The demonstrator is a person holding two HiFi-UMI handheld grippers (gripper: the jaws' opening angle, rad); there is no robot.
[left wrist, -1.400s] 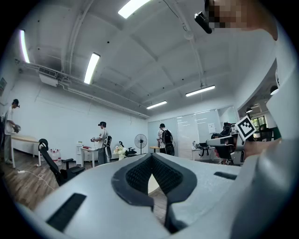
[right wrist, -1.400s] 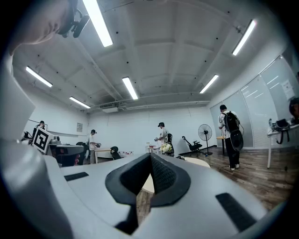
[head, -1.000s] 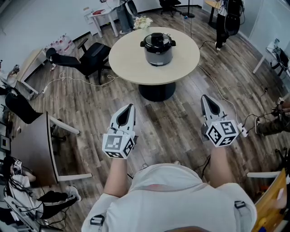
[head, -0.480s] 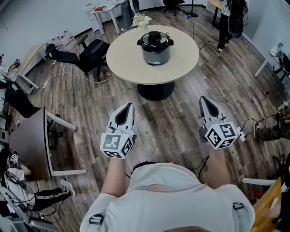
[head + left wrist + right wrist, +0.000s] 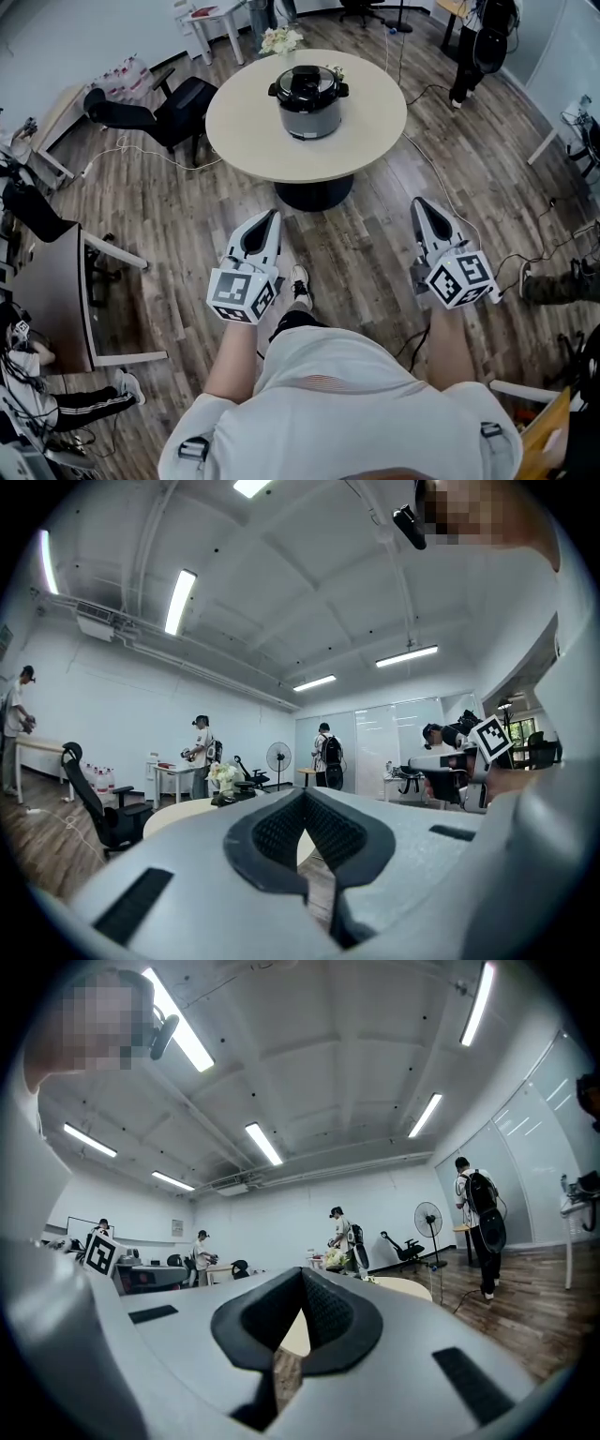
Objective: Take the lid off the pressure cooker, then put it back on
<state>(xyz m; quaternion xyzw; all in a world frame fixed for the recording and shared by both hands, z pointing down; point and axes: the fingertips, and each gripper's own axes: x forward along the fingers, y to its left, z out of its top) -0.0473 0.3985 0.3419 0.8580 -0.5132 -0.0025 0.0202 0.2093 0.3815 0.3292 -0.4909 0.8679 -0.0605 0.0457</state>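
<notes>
Head view: lidded pressure cooker (image 5: 307, 101) upper centre; left gripper (image 5: 272, 219), right gripper (image 5: 421, 203) below, jaws pressed together, empty. Likely risk: bumping cooker unless opened.

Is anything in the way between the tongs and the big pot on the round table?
Nothing visible. Between the left tongs, the right tongs and the pressure cooker lie only wooden floor and the round table's bare near part.

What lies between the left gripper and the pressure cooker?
Only wooden floor and the round table, its base and near top; the head view shows this stretch from the left gripper to the pressure cooker.
</notes>
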